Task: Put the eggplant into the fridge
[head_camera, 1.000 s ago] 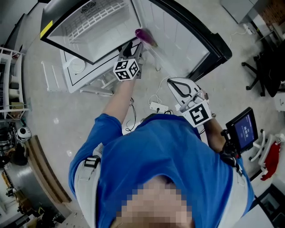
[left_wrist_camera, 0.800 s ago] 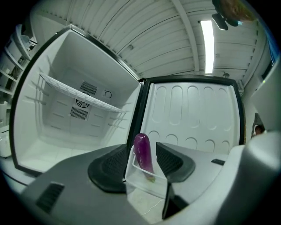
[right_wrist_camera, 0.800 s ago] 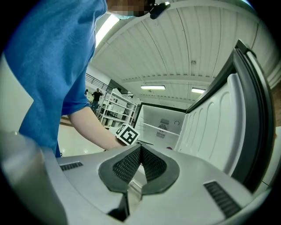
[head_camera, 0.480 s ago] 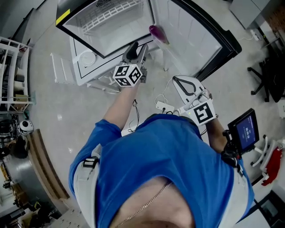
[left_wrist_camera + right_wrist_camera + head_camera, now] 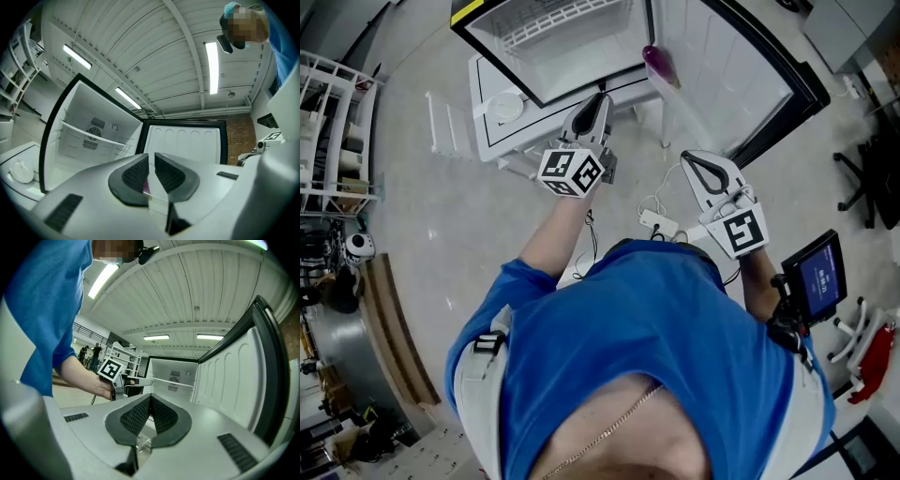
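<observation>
The purple eggplant [image 5: 657,64] lies in the open fridge [image 5: 572,42], at the bottom edge where the white door [image 5: 722,66] meets the cabinet. My left gripper [image 5: 600,98] hangs below and left of it, apart from it. Its jaws have just been closing and now leave only a narrow slit with nothing between them. In the left gripper view [image 5: 151,157] a purple sliver of eggplant [image 5: 146,185] shows through that slit. My right gripper [image 5: 692,157] is shut and empty in front of the door; its own view [image 5: 150,398] shows the pads touching.
A white power strip [image 5: 660,223] with cables lies on the floor by the person's feet. A white wire rack [image 5: 328,141] stands at the left. A small screen [image 5: 816,272] and a black office chair [image 5: 867,159] are at the right.
My left gripper has drawn back from the eggplant and its jaws have narrowed. The eggplant stays in the fridge. The right gripper has shifted only a little.
</observation>
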Motion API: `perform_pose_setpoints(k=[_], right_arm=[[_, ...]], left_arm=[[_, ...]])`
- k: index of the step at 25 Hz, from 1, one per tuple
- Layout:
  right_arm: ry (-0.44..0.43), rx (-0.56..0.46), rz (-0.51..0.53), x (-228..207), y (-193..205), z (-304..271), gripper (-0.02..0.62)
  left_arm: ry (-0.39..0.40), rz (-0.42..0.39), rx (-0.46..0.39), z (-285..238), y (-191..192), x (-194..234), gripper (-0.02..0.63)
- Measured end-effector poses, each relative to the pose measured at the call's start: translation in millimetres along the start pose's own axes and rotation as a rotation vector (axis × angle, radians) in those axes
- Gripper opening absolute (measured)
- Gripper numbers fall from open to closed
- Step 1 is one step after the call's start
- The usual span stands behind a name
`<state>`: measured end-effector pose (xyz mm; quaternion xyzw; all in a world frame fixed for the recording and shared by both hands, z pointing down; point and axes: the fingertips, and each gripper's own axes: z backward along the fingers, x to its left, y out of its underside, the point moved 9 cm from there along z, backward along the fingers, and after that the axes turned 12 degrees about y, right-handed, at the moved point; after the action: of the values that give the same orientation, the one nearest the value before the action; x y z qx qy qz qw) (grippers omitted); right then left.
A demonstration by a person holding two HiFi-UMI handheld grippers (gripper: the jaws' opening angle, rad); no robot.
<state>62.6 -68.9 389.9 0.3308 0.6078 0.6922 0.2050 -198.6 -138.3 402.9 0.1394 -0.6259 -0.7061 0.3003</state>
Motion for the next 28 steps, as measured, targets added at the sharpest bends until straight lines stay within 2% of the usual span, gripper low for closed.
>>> perform_pose_setpoints(k=[5,9,13,17,21,28], right_arm=[[0.009,-0.002,-0.039,7.9,-2.8,-2.5,0.003],[0.008,0.089,-0.02,13.9,-3.9,-3.7,0.003],[0.018,0.049,-0.041,17.2,-7.4,-6.4,0.003],[0.03,0.074,-0.035,17.0,-7.0,-6.7,0.003],[0.046,0.031,-0.046,16.2,-7.6,-7.2,0.003],[0.087,0.082,-0.024,13.6,-7.9,-0.5,0.003]], left_arm=[[-0.018,-0.004,-0.031,28.6,-16.8,-8.9,0.009],[-0.03,-0.001,-0.041,46.9,-25.1,-10.2,0.008],[-0.037,-0.007,-0.04,59.5,-28.4,-10.2,0.008],[-0.042,-0.015,-0.034,65.2,-28.8,-8.0,0.008],[-0.035,-0.015,-0.03,65.2,-28.1,-6.5,0.008],[-0.012,0.01,-0.034,63.3,-25.5,-5.7,0.008]])
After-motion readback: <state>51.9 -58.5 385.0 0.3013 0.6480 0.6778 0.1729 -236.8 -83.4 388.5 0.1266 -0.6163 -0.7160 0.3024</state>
